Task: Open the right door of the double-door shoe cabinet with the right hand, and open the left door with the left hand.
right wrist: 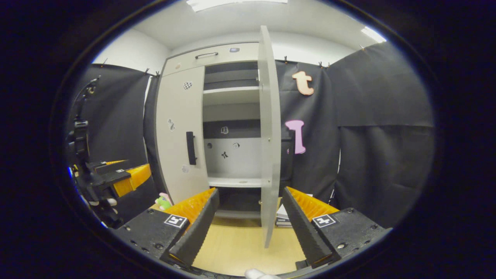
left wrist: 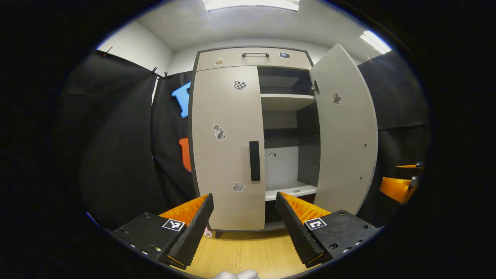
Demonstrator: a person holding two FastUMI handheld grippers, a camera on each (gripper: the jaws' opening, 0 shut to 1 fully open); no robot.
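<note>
Halfway done: right door [left wrist: 345, 128] is swung open at 3 o'clock, left door [left wrist: 226, 147] still shut dead ahead, its handle [left wrist: 254, 161] untouched. Both grippers' jaws are held released, nothing grasped.

Recording booth: black cloth walls [right wrist: 379, 116] clipped up around a shoe cabinet [left wrist: 228, 147], wood-look floor [left wrist: 248, 252], ceiling light panels [left wrist: 252, 4].

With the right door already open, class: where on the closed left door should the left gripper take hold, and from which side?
Grip the dark vertical handle on the left door, near its inner edge beside the open compartment. Come straight from the front with the open left gripper, one finger on each side of the bar, since it is narrow and upright.
</note>
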